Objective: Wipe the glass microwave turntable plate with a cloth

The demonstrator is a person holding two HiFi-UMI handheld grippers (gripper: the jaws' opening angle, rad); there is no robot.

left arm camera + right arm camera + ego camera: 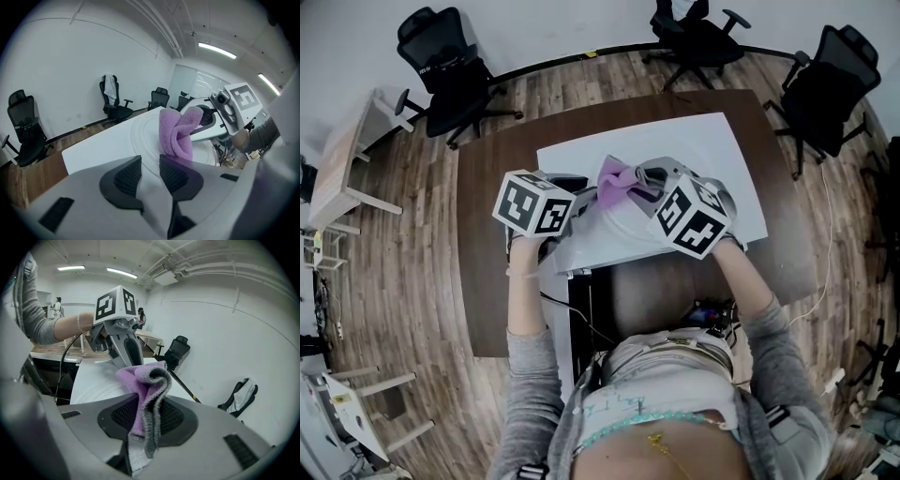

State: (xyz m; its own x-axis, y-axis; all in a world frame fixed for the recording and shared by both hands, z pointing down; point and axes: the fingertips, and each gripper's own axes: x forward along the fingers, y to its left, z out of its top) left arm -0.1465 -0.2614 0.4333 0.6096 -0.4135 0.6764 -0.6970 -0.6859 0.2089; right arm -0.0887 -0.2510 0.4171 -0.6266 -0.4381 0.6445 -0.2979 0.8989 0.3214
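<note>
A clear glass turntable plate lies on a white board in front of me. My left gripper holds the plate's near left rim; in the left gripper view its jaws stand nearly together with the plate rim running in between them. My right gripper is shut on a bunched purple cloth, which rests on the plate's far side. The right gripper view shows the cloth pinched between the pads, with the plate and the left gripper beyond it. The cloth and the right gripper also show in the left gripper view.
The white board lies on a brown desk. Black office chairs ring the desk at the back and right. A light wooden side table stands at the left. Cables hang by the desk's near edge.
</note>
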